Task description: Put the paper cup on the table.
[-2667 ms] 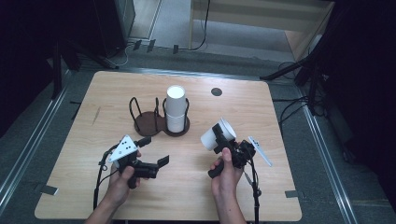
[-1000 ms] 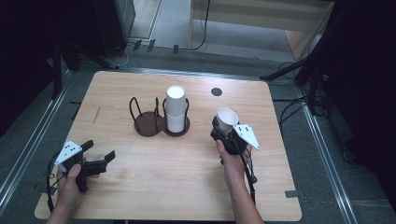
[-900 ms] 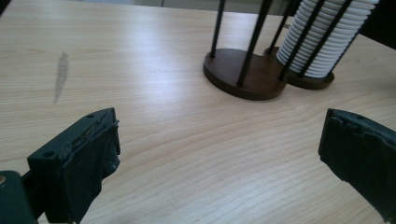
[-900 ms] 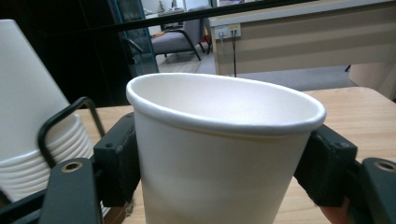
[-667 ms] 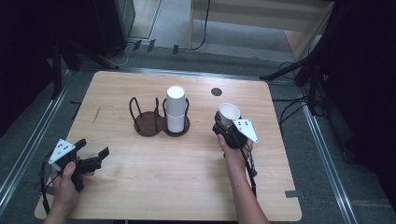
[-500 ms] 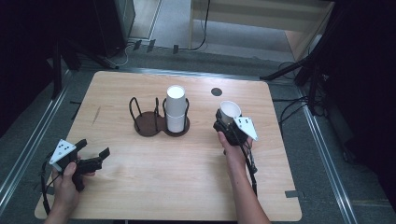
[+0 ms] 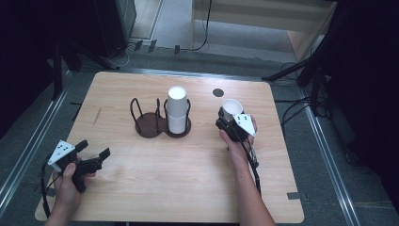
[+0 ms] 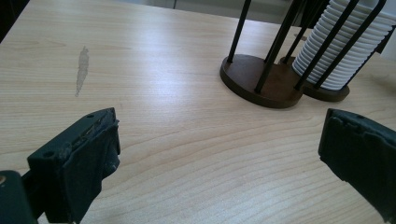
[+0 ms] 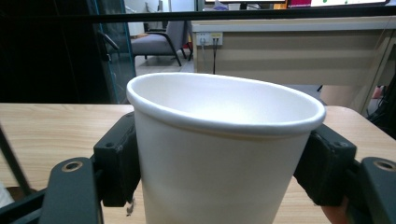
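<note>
A white paper cup [image 7: 231, 108] stands upright, mouth up, over the right half of the wooden table [image 7: 141, 188]. My right gripper [image 7: 229, 123] is shut on it; in the right gripper view the cup [image 9: 219, 154] is squeezed between both black jaws. A dark two-slot cup holder [image 7: 155, 123] stands mid-table, with a stack of white cups [image 7: 176, 108] in its right slot and its left slot empty. My left gripper [image 7: 91, 155] hovers open near the front left corner, with nothing between its fingers [image 8: 84, 163]. Holder [image 8: 261, 79] and stack [image 8: 343, 51] lie ahead of it.
A small dark round disc [image 7: 217, 92] lies on the table behind the held cup. A grey smear [image 8: 82, 70] marks the wood at the left. Cables and metal rails run along the floor around the table. A desk stands behind.
My right gripper carried the cup away from the person and turned it mouth up. My left gripper drew back from mid-table to the front left corner, still open.
</note>
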`<state>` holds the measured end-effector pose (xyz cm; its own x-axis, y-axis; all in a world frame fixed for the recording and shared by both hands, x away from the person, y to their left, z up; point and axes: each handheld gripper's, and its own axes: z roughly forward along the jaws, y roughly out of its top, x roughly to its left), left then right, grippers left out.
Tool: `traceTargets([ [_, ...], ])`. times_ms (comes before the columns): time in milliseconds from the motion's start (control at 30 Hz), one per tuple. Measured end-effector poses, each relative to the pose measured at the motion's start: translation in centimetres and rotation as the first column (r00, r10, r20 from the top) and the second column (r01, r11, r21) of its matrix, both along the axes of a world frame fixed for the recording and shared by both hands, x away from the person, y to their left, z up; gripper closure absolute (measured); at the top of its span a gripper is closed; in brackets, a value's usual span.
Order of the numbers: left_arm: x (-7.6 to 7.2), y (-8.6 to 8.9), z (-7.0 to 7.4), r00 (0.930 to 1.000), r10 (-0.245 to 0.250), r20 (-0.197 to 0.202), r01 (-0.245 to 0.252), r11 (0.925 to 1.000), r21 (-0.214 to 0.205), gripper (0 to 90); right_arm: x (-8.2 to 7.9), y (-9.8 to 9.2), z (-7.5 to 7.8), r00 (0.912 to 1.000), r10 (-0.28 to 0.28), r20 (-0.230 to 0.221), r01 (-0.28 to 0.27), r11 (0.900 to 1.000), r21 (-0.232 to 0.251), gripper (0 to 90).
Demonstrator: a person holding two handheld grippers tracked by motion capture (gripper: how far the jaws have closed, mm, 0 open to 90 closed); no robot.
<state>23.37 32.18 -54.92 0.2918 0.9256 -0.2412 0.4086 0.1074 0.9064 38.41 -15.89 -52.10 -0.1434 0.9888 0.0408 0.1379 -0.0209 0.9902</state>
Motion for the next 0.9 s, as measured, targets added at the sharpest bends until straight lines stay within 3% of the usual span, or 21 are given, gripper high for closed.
traceTargets([
  [267, 0.1, 0.0, 0.0, 1.0, -0.003, -0.003, 0.003, 1.0, -0.007, 0.0, 1.5, -0.3, -0.2, 0.9998, -0.017, -0.009, 0.017, 0.9999, -0.004, 26.1],
  [467, 0.1, 0.1, 0.0, 1.0, 0.001, -0.006, -0.001, 0.9998, -0.019, 0.0, 2.6, -0.4, -0.4, 0.9996, -0.023, -0.015, 0.023, 0.9991, -0.036, 26.1],
  [733, 0.0, 0.1, 0.0, 1.0, 0.002, -0.005, -0.002, 0.9998, -0.02, 0.0, 3.7, -0.6, -0.7, 0.9993, -0.032, -0.021, 0.032, 0.9995, -0.008, 26.1],
  [900, 0.0, 0.1, 0.0, 1.0, 0.003, -0.004, -0.003, 0.9998, -0.021, 0.0, 4.0, -0.7, -0.9, 0.9992, -0.028, -0.029, 0.027, 0.9994, -0.02, 26.1],
])
